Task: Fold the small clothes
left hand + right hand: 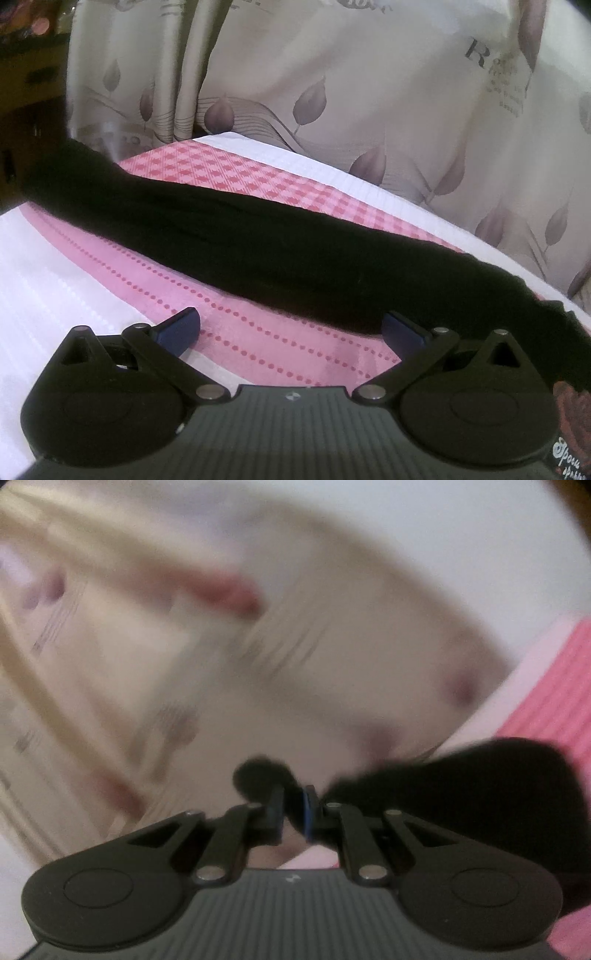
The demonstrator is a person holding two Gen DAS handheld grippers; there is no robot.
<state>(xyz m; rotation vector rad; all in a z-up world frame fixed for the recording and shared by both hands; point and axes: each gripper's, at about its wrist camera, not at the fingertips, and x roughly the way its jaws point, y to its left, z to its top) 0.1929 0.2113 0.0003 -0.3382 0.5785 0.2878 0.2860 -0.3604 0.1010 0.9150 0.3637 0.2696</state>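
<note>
Nearest us, our left claw (290,332) is hanging wide open beside the black garment (258,251) lying along the pink cloth (258,332), while our right claw (293,812) is pinching its soft, limp, light end.

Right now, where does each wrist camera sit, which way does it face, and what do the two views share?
Left wrist: on the left hand-held gripper, looking down along its open fingers at a black garment lying across a pink-and-white bed cover, with a leaf-print curtain behind; only the gripper shows.
Right wrist: on the right hand-held gripper, facing the blurred curtain, its jaws shut on black garment; only the gripper shows.
Shared: black cloth, pink bed cover, curtain.
</note>
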